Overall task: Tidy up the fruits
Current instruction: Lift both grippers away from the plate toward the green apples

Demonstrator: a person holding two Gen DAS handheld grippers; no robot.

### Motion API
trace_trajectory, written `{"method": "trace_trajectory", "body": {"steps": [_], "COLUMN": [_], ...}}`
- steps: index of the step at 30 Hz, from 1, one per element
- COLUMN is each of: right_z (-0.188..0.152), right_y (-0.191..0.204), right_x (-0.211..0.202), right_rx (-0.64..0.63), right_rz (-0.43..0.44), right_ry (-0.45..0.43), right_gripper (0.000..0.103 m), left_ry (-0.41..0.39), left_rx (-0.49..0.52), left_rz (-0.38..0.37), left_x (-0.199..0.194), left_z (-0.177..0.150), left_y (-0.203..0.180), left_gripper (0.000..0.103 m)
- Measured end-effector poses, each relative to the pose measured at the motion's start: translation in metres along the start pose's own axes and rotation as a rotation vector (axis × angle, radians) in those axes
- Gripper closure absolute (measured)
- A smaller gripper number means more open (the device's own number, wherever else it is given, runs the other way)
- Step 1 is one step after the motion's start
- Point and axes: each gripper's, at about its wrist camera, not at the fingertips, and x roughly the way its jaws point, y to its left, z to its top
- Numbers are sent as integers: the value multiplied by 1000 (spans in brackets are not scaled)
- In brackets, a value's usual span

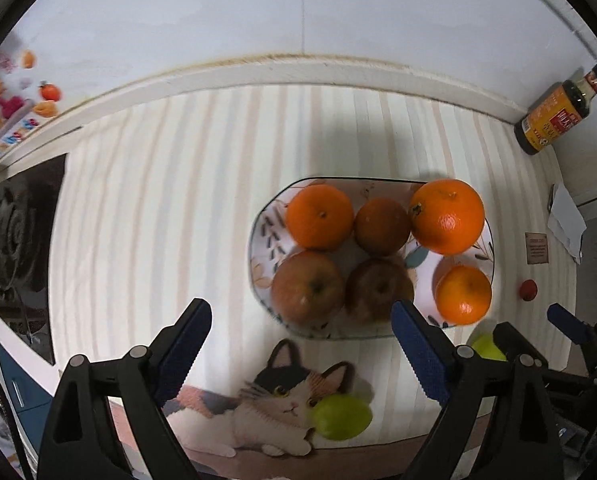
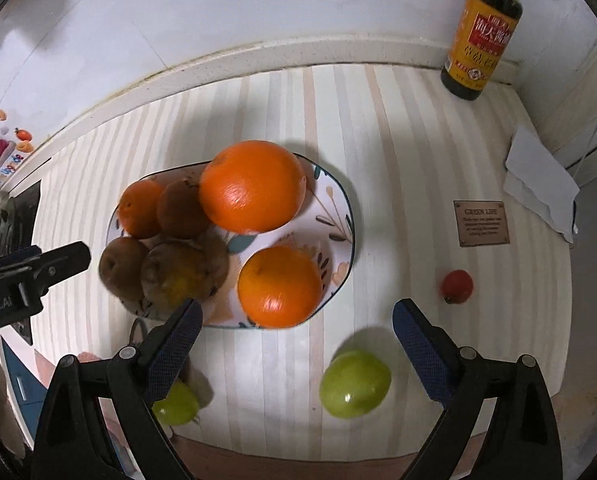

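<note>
A patterned plate (image 1: 264, 240) (image 2: 338, 216) holds several oranges (image 1: 447, 216) (image 2: 252, 186) and two brownish apples (image 1: 308, 286) (image 2: 174, 272). A green fruit (image 1: 342, 417) (image 2: 176, 403) lies on the cat picture near the front edge. A second green fruit (image 2: 355, 383) (image 1: 486, 346) lies right of it. A small red fruit (image 2: 457, 286) (image 1: 528, 289) lies further right. My left gripper (image 1: 300, 322) is open and empty above the plate's near rim. My right gripper (image 2: 296, 320) is open and empty, above the second green fruit.
A dark sauce bottle (image 2: 483, 28) (image 1: 558, 110) stands at the back right by the wall. A brown label (image 2: 481, 223) and white paper (image 2: 538, 184) lie at the right. A black hob (image 1: 22, 236) is at the left. The striped mat (image 1: 158, 200) ends near the front edge.
</note>
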Motion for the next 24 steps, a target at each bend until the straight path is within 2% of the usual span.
{"method": "trace_trajectory", "body": {"steps": [7,12,20,24], "right_z": [-29,-49,-74,-87], "right_y": [7,11,17,18], "right_x": [-41,-87,-158,-187], "right_rx": [-20,-35,-61,-61], "right_rz": [-1,-1,-9,2], "right_ry": [-72,-146,-254,-287], "right_gripper": [5,5,5,5], "left_ry": [-117,-193,-280,-295], "left_rx": [-10,1,10,25], "left_rz": [7,-8,-25,-38], "left_x": [-51,-90,-142,-160], "left_z": [-40,-64,-94,-107], "left_y": [7,5,3,1], "left_gripper": [11,11,11,11]}}
